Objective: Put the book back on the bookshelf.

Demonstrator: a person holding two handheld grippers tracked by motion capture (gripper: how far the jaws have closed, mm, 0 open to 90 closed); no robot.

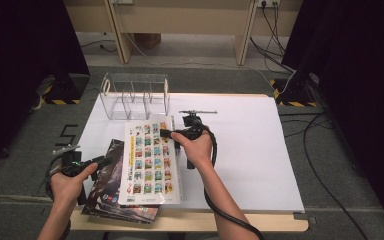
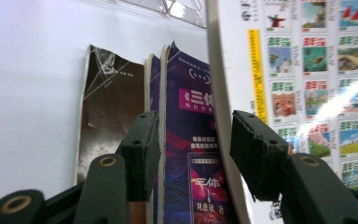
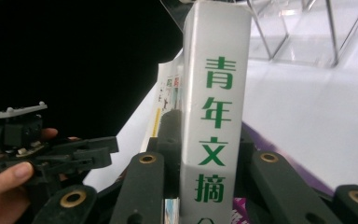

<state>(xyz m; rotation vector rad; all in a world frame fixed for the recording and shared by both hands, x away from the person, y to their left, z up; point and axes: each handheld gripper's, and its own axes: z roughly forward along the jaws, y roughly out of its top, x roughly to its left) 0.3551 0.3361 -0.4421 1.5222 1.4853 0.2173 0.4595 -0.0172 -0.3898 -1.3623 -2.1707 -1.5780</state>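
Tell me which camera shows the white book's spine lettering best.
The right gripper view: the white book's spine faces the camera with big green characters, clamped by the right tongs. The high view shows its picture-grid cover from above; the left gripper view shows the cover and its edge.

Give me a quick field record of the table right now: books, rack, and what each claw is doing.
white book: cover of small coloured pictures, green characters on its spine, tilted over the dark books
right claw: shut on the white book's spine edge
dark books: stacked at the table's near left edge, partly under the white book
left claw: open, jaws on either side of the purple cover and the white book's edge, not pressing
clear rack: at the far left of the table, its slots hold nothing
table: white top
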